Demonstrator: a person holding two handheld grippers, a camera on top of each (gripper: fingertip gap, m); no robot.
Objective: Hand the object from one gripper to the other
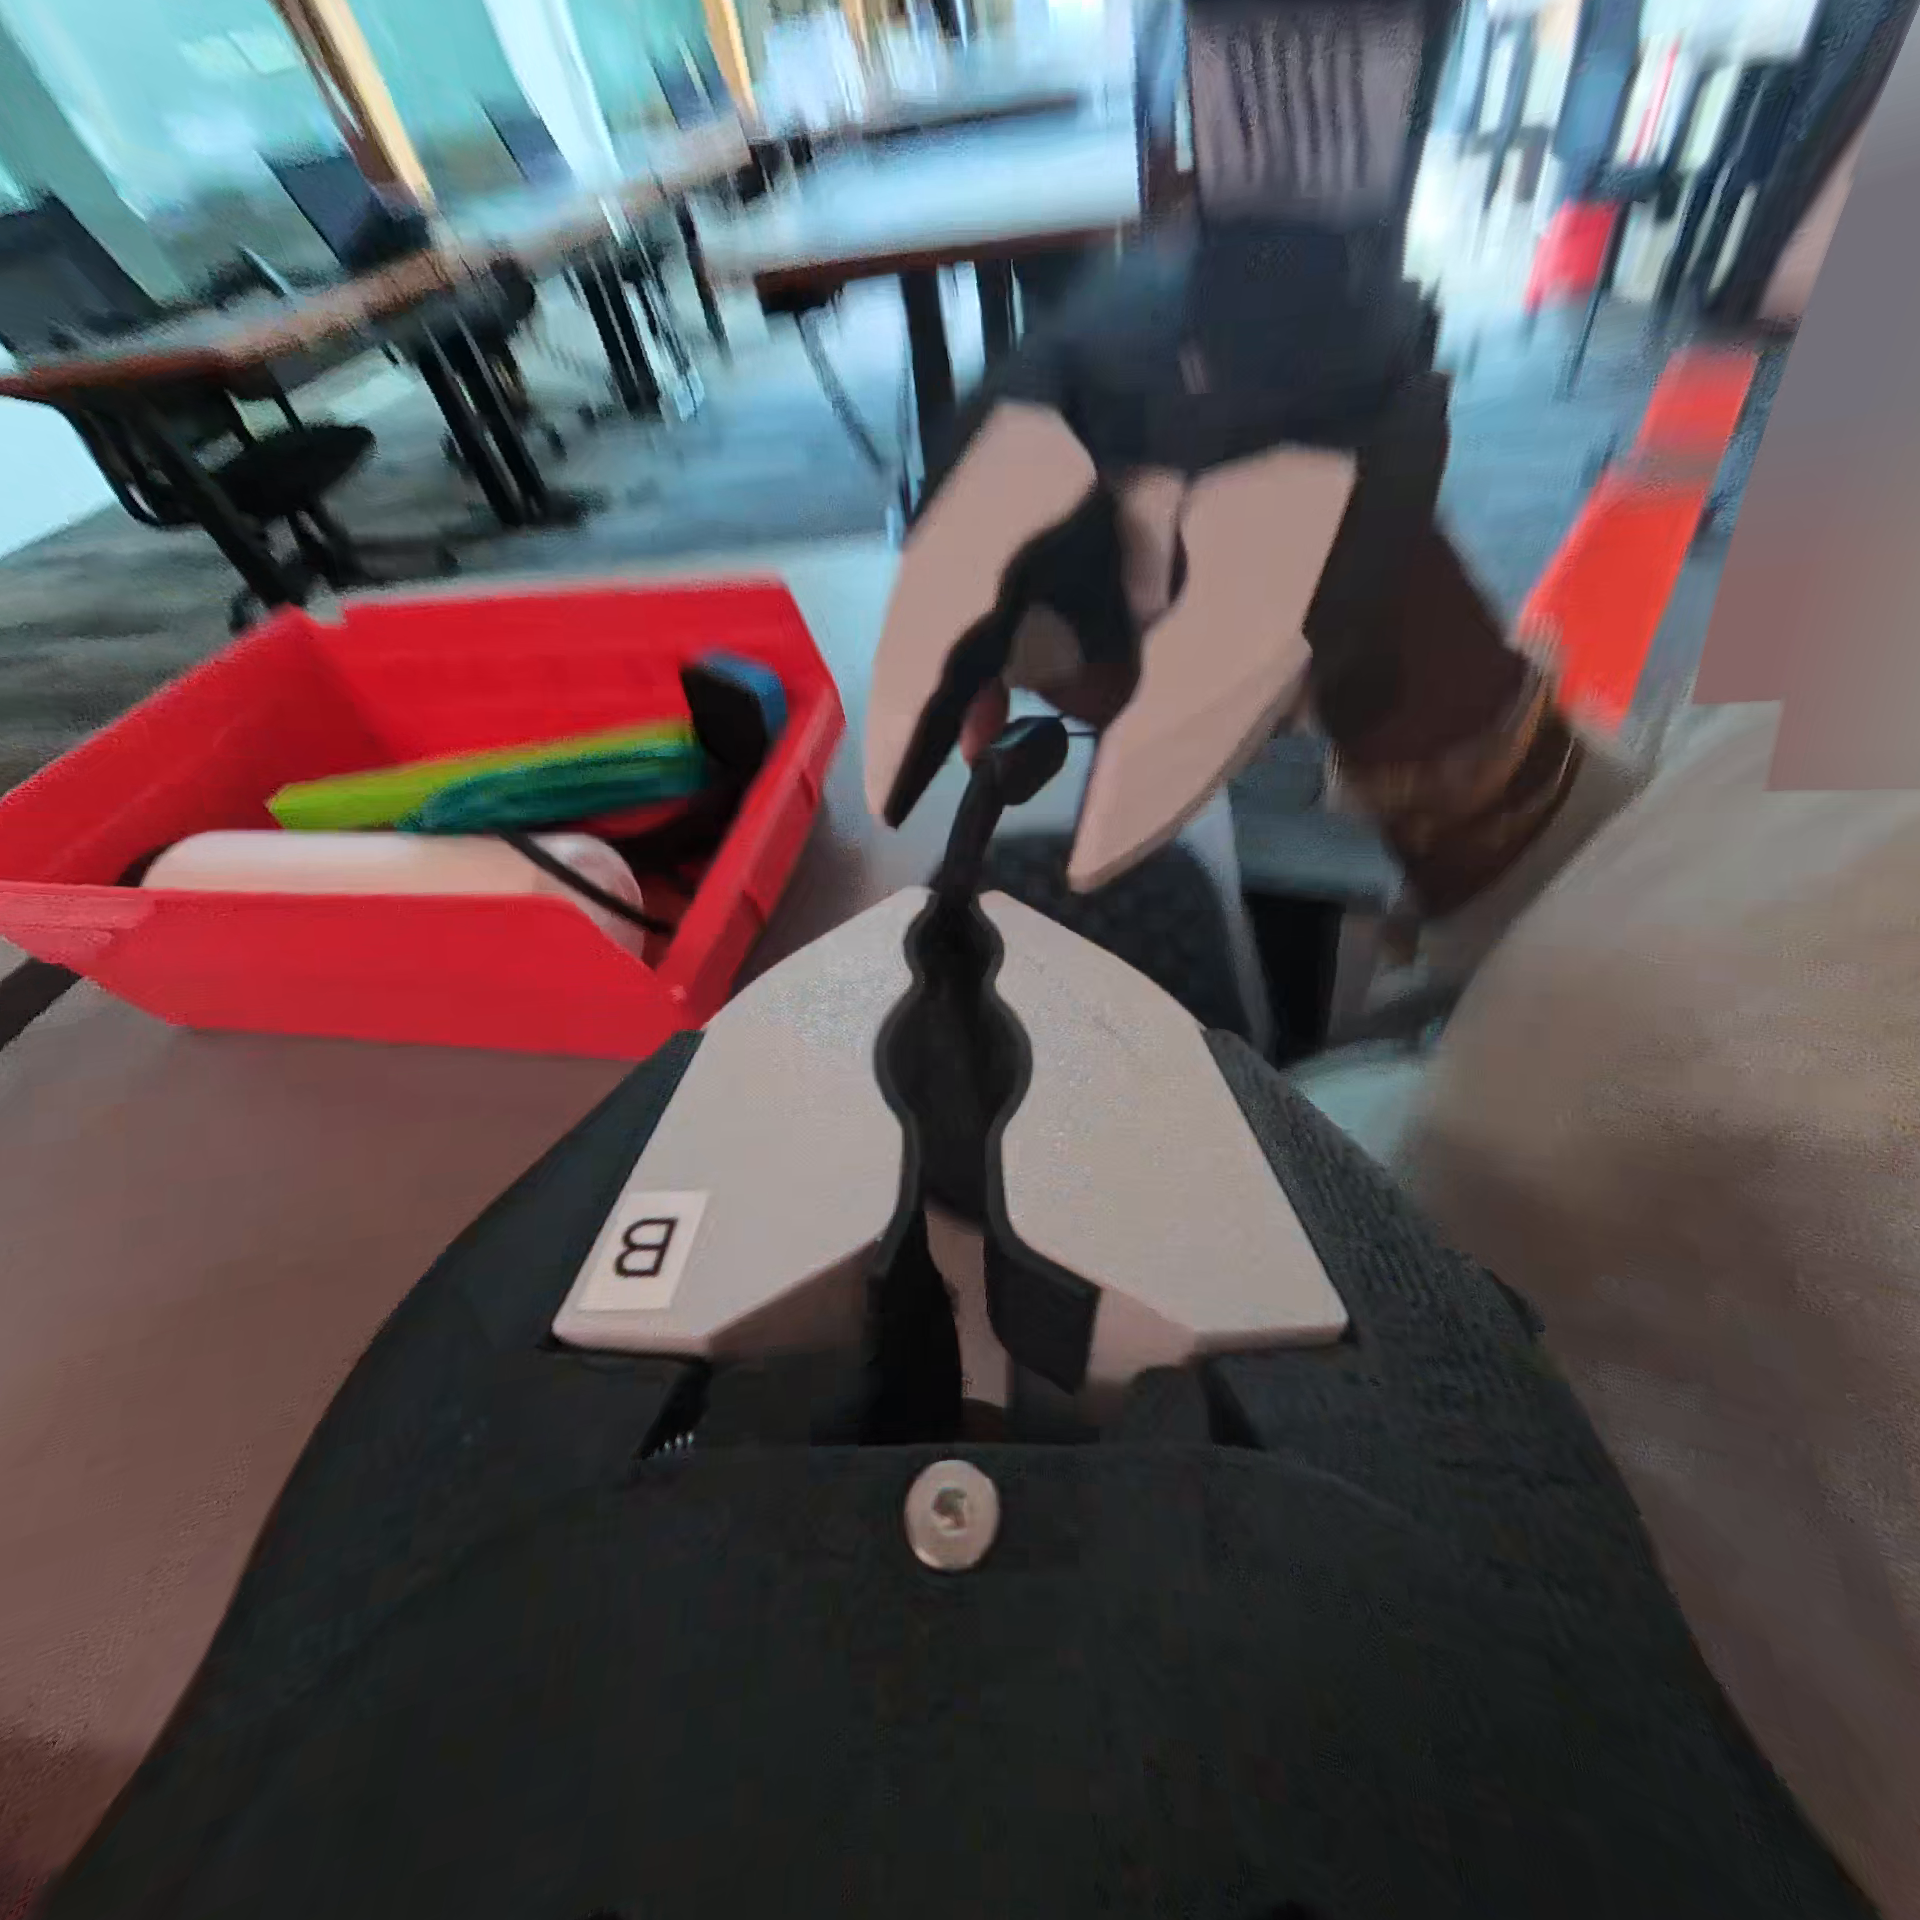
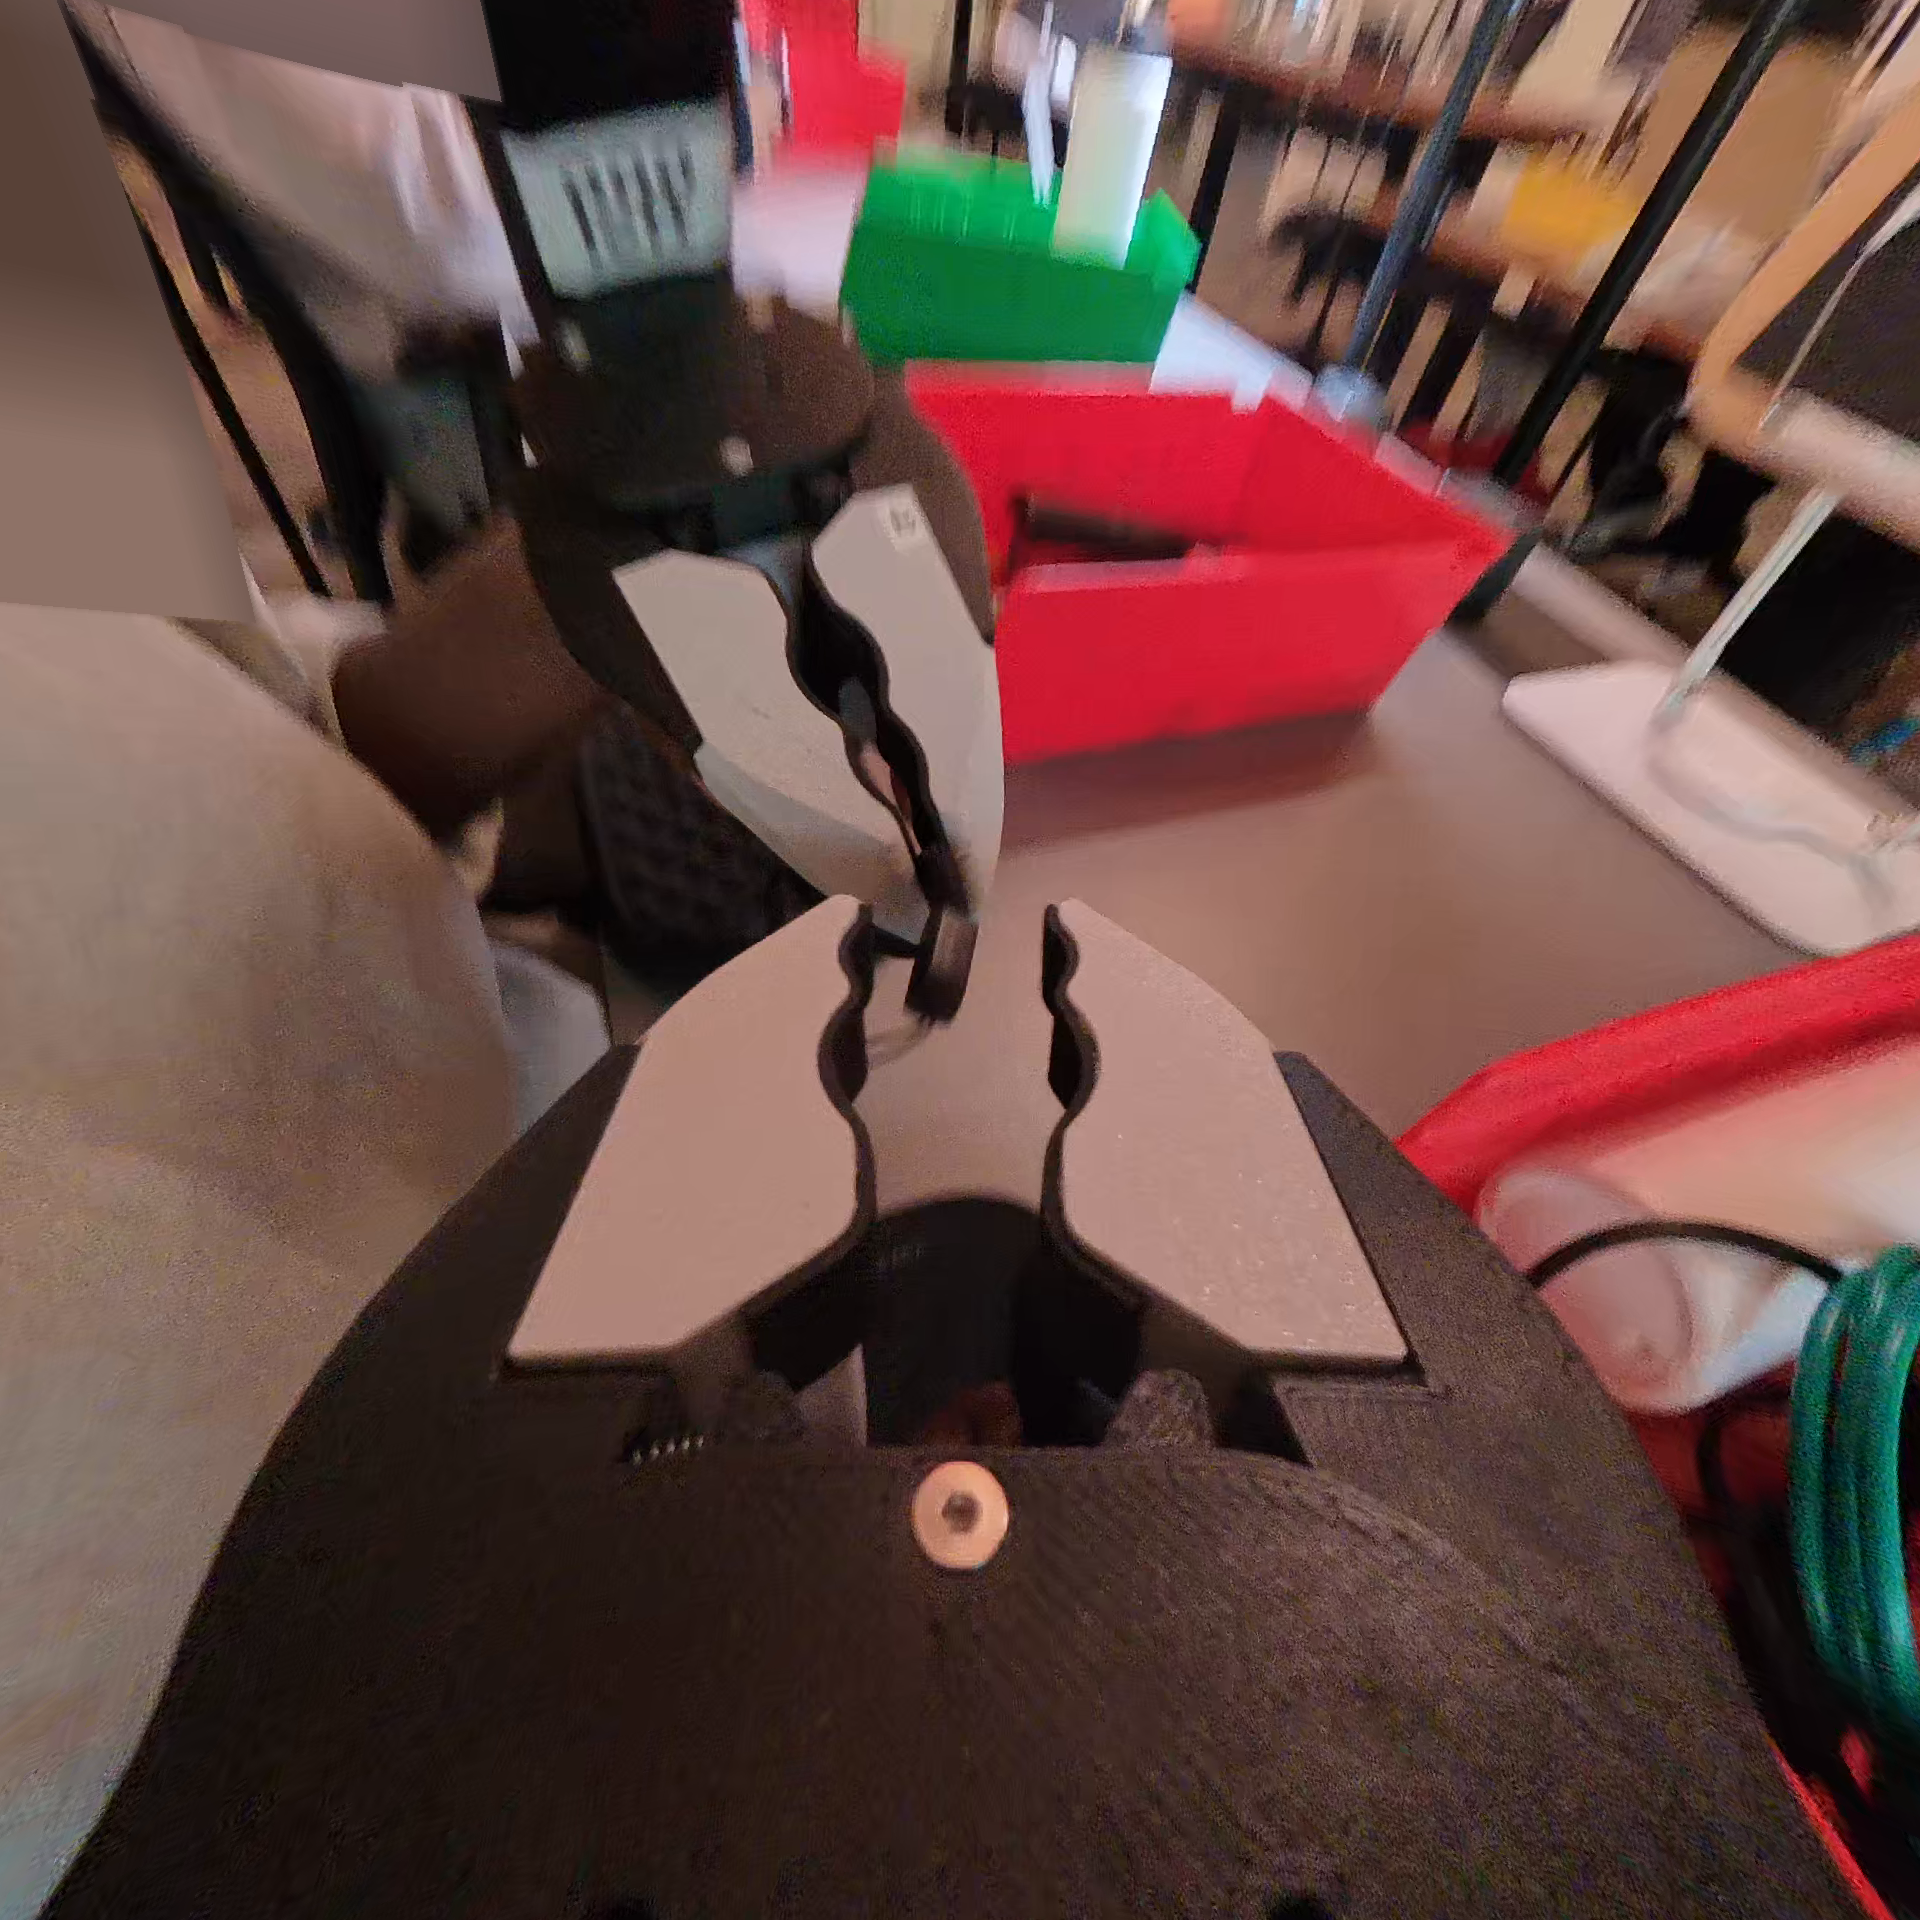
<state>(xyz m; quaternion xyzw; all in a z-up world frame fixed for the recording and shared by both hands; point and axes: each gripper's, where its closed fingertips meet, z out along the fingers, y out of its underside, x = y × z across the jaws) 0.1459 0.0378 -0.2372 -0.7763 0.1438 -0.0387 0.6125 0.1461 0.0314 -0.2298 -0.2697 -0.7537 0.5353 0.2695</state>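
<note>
While the counter [image 1: 208,1195] and red bin [image 1: 343,966] sit lower left, we are mid-handover; our left tongs [image 1: 956,914] are clenched on the black cable object [image 1: 1013,764] at frame centre; our right tongs [image 2: 956,925] gape, released, around its tip; next, we judge, they must close squarely before the left lets go.

Left tool [image 1: 954,909] hides most of the black object [image 1: 1013,758] (background blurred).

Beyond the jaws stand long brown-topped tables [image 1: 312,322] on black legs, a black chair [image 1: 281,468] on grey carpet [image 1: 727,436], and pale bright windows [image 1: 156,94] behind.
</note>
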